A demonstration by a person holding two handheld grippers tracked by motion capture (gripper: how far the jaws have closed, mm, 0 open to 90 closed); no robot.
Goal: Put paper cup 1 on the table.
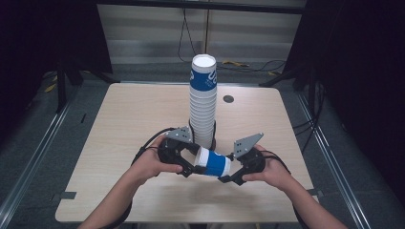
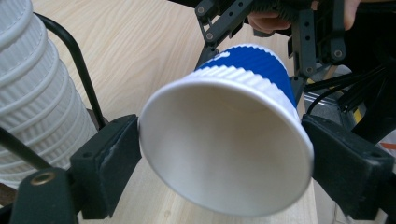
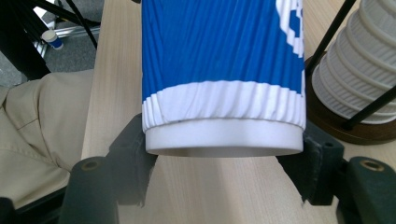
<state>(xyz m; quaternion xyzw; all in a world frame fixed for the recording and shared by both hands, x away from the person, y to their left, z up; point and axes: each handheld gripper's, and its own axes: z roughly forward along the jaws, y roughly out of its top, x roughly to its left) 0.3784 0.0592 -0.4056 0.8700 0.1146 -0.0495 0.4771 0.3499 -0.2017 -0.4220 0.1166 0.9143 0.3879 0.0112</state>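
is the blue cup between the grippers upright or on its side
On its side. The blue cup lies level above the table, mouth toward the left gripper, base toward the right gripper.

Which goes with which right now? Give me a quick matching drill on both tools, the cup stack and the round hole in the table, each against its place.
Column 1
1. left tool
2. right tool
3. cup stack
4. round hole

Column 2
A. near the far edge of the table, right of the stack
B. at the open rim of the blue-and-white cup lying sideways
C. upright, just behind both tools
D. clamped on the base end of that cup

Pairs: 1-B, 2-D, 3-C, 4-A
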